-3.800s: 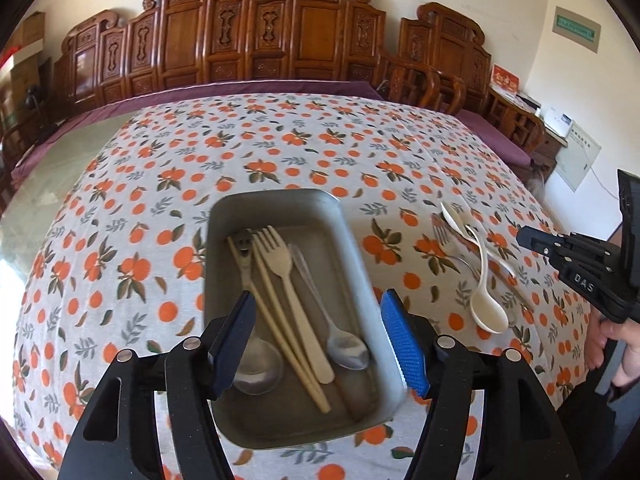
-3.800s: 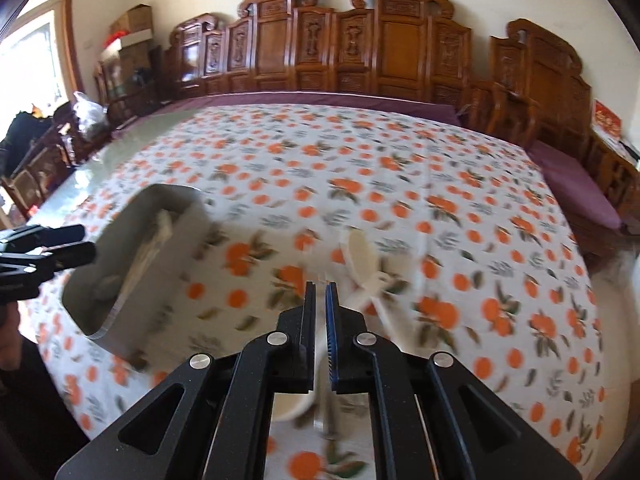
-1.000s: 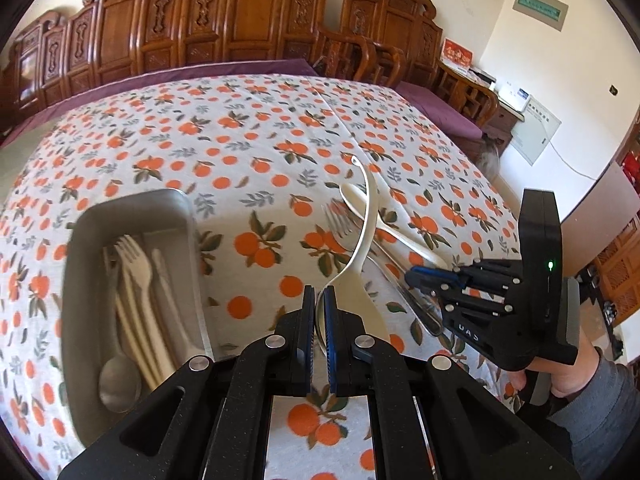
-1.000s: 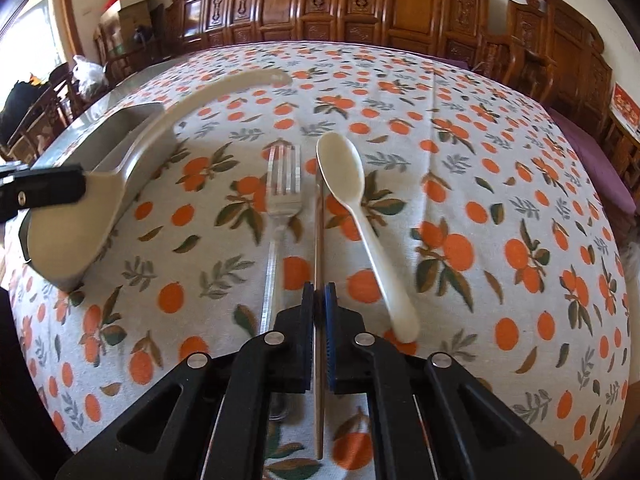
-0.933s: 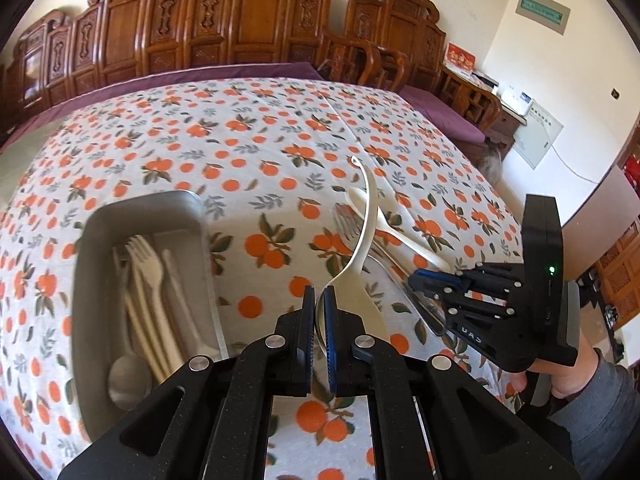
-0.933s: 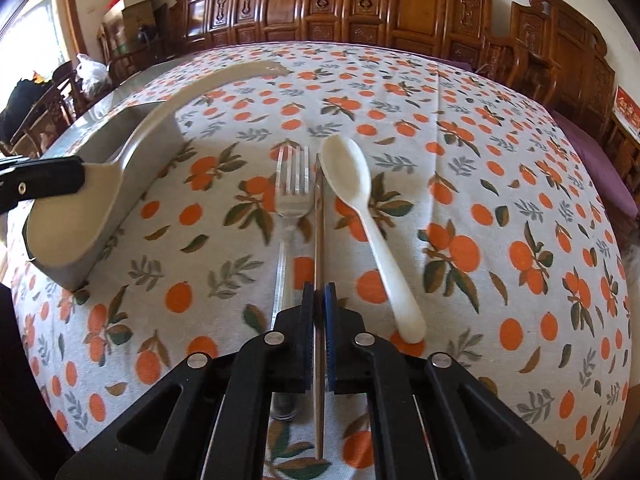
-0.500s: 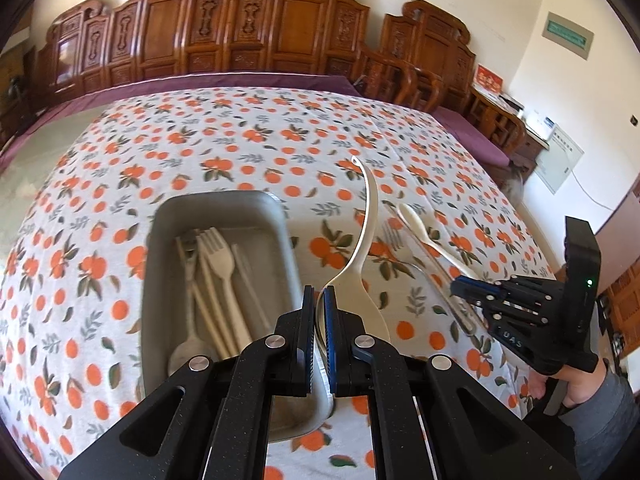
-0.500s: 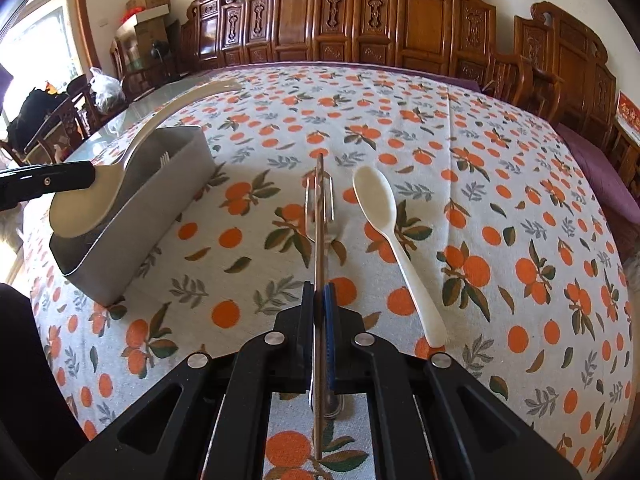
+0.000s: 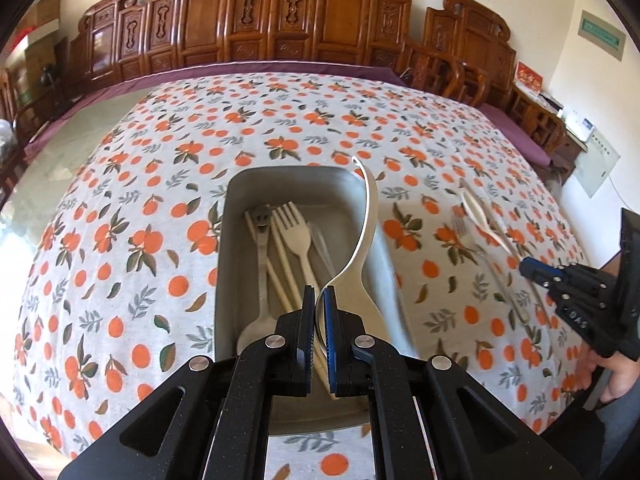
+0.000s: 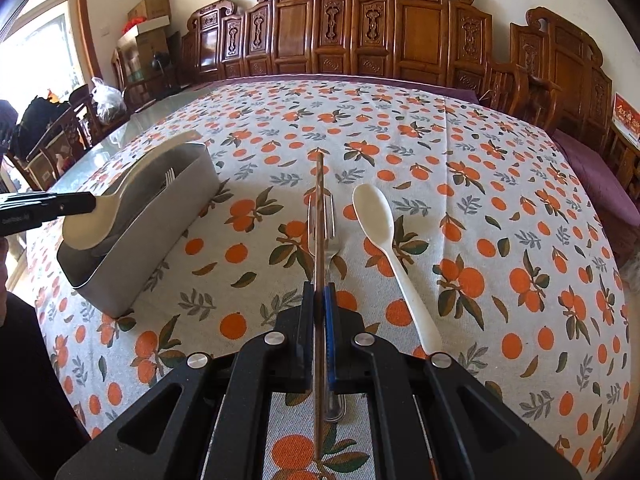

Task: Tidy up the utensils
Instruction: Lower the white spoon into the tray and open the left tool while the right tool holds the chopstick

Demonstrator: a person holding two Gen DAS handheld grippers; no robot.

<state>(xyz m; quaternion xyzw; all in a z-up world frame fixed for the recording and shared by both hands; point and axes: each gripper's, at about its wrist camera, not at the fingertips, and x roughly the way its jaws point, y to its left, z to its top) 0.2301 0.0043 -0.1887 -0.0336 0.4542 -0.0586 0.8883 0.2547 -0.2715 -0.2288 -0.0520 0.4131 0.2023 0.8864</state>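
Carved brown wooden chairs stand in a row behind my big table, and a white cloth with orange fruit and green leaves covers the table top.

On the left side sits a grey metal tray with tall walls. Inside it lie a cream plastic fork, pale cream chopsticks and a shiny metal spoon, side by side.

My left claw is clenched tight on the bowl of a big cream plastic ladle spoon. I hold that spoon up over the right part of the tray, and its curved handle points away from me.

Next comes my right claw. It is squeezed shut on a thin brown wooden chopstick, which sticks out straight ahead, lifted above the cloth. Under the chopstick a silver metal fork lies flat on the cloth. Just to its right lies a cream plastic spoon with a long handle, with its bowl at the far end.
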